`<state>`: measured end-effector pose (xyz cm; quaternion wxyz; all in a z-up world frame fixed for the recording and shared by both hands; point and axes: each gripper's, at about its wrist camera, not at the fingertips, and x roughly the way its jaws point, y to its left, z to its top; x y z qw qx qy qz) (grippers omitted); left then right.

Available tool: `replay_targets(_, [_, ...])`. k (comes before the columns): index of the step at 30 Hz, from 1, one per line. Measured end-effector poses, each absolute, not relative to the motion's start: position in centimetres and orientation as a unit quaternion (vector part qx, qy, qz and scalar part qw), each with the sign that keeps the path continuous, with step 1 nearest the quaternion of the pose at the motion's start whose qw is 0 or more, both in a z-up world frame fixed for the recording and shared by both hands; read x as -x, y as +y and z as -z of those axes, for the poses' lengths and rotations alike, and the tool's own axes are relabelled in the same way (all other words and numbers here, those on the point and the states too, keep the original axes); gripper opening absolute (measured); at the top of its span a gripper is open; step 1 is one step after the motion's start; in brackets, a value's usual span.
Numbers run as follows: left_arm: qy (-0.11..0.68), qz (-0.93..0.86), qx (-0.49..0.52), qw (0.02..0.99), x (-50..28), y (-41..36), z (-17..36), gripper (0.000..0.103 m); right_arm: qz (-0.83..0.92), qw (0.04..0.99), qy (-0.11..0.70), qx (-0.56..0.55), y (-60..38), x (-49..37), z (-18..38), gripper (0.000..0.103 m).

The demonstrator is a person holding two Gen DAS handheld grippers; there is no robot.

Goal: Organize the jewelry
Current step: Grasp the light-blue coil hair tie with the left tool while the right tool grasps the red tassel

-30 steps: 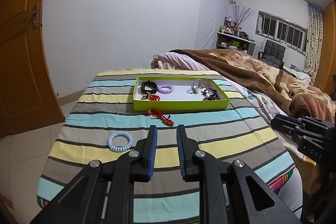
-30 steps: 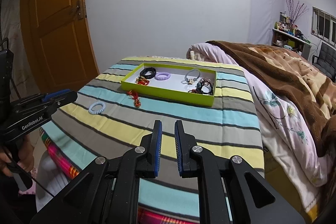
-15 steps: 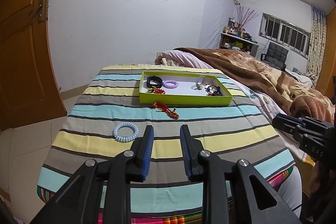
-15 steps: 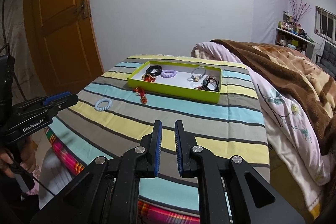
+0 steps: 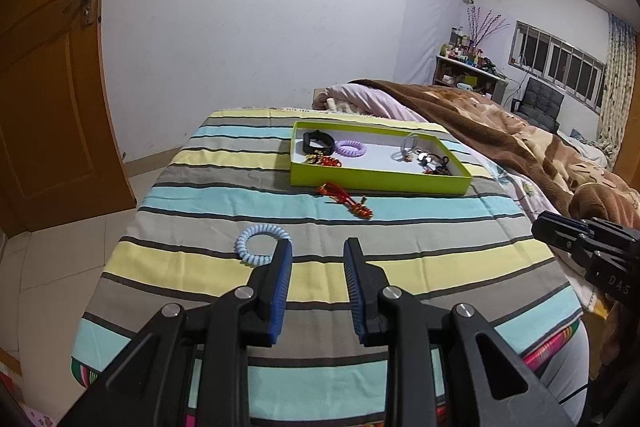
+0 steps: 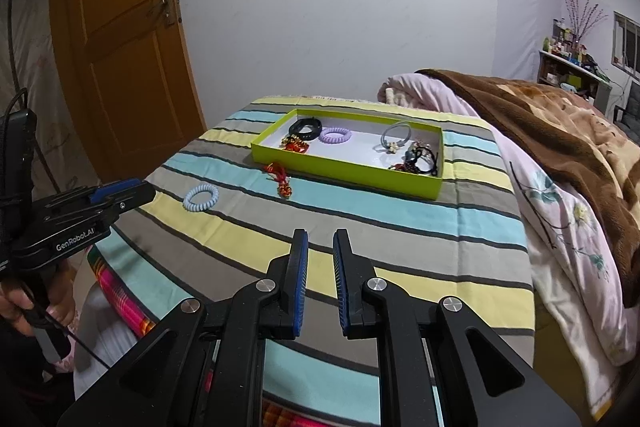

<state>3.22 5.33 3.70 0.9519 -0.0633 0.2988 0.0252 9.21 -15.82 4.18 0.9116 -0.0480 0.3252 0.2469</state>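
Observation:
A lime green tray (image 5: 376, 179) (image 6: 344, 169) sits on the striped tablecloth and holds a black band, a purple coil tie (image 5: 350, 148), a red-gold charm and several dark pieces. A red tassel charm (image 5: 346, 201) (image 6: 280, 179) lies just in front of the tray. A light blue coil tie (image 5: 260, 243) (image 6: 201, 197) lies nearer, to the left. My left gripper (image 5: 318, 247) is open and empty, above the cloth just right of the blue tie. My right gripper (image 6: 320, 237) is empty, its jaws a narrow gap apart, over the near cloth.
The striped table (image 5: 400, 267) drops off at the left and near edges to a tiled floor. A bed with a brown blanket (image 6: 560, 131) lies along the right side. An orange door (image 6: 120, 67) stands at the left.
My left gripper's jaws have opened wider and it has pulled back and swung left, with the blue tie now beside its left finger. My right gripper has pulled back slightly.

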Motion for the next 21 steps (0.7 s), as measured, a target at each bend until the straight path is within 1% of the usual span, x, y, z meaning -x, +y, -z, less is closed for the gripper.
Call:
replay_targets(10, [0.324, -0.056, 0.07, 0.942, -5.8, 8.1, -1.5, 0.028, -0.271, 0.898, 0.344, 0.056, -12.9, -12.3, -2.3, 0.013])
replay_targets(21, [0.364, -0.07, 0.084, 0.925, -9.2, 10.5, 1.1, 0.028, -0.297, 0.873, 0.378, 0.074, -8.6, -17.6, 0.6, 0.013])
